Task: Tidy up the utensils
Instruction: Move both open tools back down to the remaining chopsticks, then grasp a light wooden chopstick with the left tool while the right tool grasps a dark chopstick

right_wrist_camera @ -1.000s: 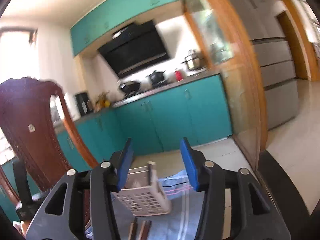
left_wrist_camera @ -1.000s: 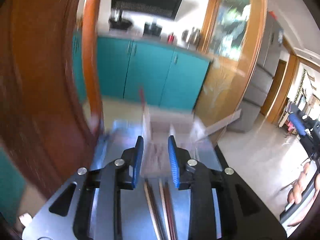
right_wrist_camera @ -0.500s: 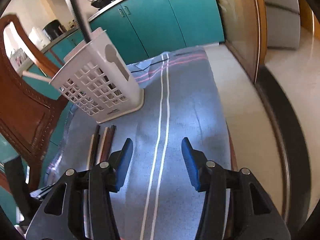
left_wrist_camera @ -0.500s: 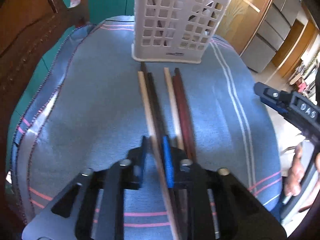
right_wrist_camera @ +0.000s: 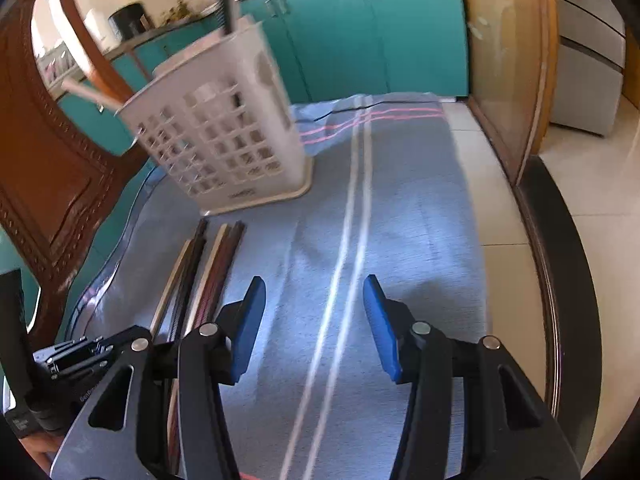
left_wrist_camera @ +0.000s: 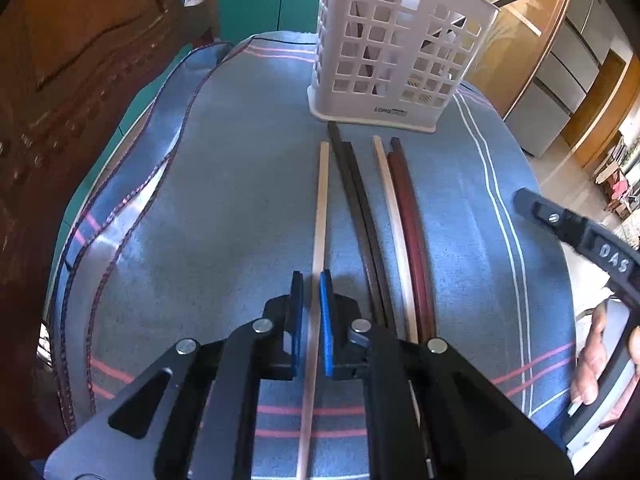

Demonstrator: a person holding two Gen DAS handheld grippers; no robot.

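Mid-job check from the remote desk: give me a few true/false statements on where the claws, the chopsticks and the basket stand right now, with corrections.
1. The left claw straddles the light wooden chopstick. True.
2. The right claw holds a dark chopstick. False: it is open over bare blue cloth, gripping nothing.
3. The white basket stands upright beyond the chopsticks' far ends. True.
4. The basket is empty. False: at least one dark stick juts out of its top.
5. The dark chopsticks lie crosswise to the light one. False: they lie roughly parallel beside it.
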